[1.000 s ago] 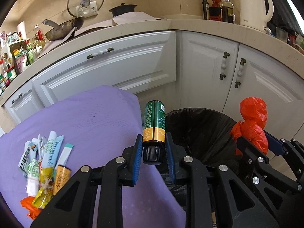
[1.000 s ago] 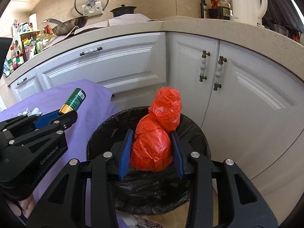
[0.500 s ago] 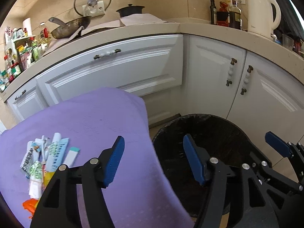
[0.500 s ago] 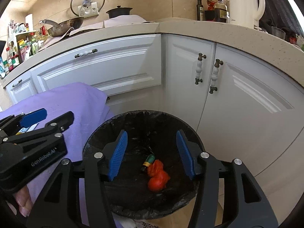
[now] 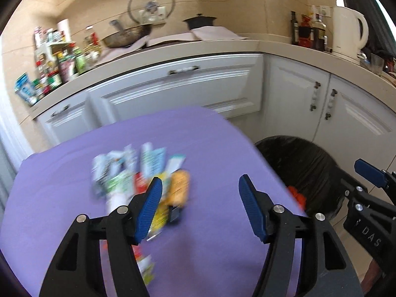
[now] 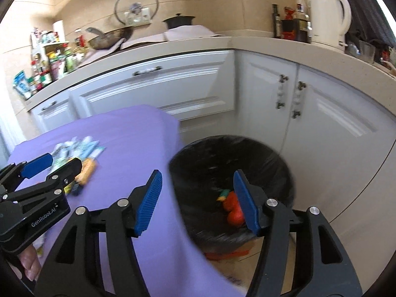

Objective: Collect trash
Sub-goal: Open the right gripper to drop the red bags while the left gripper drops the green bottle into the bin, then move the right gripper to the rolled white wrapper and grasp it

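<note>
My left gripper [image 5: 200, 180] stands open with nothing between its fingers, above the purple tablecloth [image 5: 210, 136]. Just beyond its left finger lies a blurred pile of wrappers and sachets [image 5: 138, 173]. My right gripper [image 6: 197, 173] hangs over the gap between the table edge and the black-lined trash bin [image 6: 222, 143]; its jaws are opening and empty. At the bottom of the bin lie a red plastic bag [image 6: 231, 205] and a green bottle [image 6: 224, 194]. In the right wrist view the left gripper [image 6: 59, 164] sits over the wrapper pile [image 6: 79, 151].
White cabinets [image 6: 334, 136] curve round behind the bin. On the counter are a white kettle [image 5: 346, 29], bottles [image 5: 307, 32], a wok [image 5: 126, 36] and a spice rack [image 5: 54, 61]. A person's fingers [image 6: 27, 264] show at lower left.
Both grippers opened and dropped their loads: the green bottle and the red bag now lie in the bin. Both hands have swung left, the left one over the table.
</note>
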Demonstrator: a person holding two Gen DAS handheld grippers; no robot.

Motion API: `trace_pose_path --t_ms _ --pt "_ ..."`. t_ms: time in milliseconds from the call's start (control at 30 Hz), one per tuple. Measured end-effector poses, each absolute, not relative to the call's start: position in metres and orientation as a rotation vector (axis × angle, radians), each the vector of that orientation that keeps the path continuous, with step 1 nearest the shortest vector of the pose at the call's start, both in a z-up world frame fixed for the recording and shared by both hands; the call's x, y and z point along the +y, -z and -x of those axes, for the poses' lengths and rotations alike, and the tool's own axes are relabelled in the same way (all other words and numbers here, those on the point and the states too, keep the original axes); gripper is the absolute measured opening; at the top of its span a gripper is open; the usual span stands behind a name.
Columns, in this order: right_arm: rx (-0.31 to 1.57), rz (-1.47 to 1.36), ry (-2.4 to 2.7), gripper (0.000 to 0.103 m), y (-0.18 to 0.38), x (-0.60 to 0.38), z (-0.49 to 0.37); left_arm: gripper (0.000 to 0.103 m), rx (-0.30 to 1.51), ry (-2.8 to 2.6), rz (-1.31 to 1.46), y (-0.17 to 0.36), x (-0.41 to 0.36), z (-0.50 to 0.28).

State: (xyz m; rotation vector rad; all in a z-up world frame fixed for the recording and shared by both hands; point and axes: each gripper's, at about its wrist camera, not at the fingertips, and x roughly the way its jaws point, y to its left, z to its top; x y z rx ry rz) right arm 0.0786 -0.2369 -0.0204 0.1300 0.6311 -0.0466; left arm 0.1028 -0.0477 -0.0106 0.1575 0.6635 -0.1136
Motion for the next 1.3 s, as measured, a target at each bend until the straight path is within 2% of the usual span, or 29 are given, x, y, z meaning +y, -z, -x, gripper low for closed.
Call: trace_pose_path --t_ms 667,1100,1133,1200,1233,1300 --pt "0.711 -0.034 -0.254 0.059 0.041 -0.063 -0.037 0.065 0.677 -0.241 -0.105 0.032 0.134 -0.036" --pt "0.799 0.025 -0.299 0.058 0.06 -0.018 -0.04 0.067 0.698 -0.325 -0.047 0.04 0.185 -0.029" --pt "0.81 0.022 -0.298 0.056 0.062 -0.019 -0.041 0.067 0.698 -0.323 -0.047 0.04 0.185 -0.03" --pt "0.833 0.019 -0.297 0.043 0.065 -0.022 -0.042 0.067 0.7 -0.317 -0.048 0.041 0.183 -0.03" --pt "0.833 0.023 -0.295 0.041 0.065 -0.023 -0.041 0.067 0.701 -0.314 -0.049 0.041 0.182 -0.03" --pt "0.837 0.024 -0.3 0.029 0.065 -0.025 -0.041 0.067 0.704 -0.307 -0.051 0.042 0.179 -0.031"
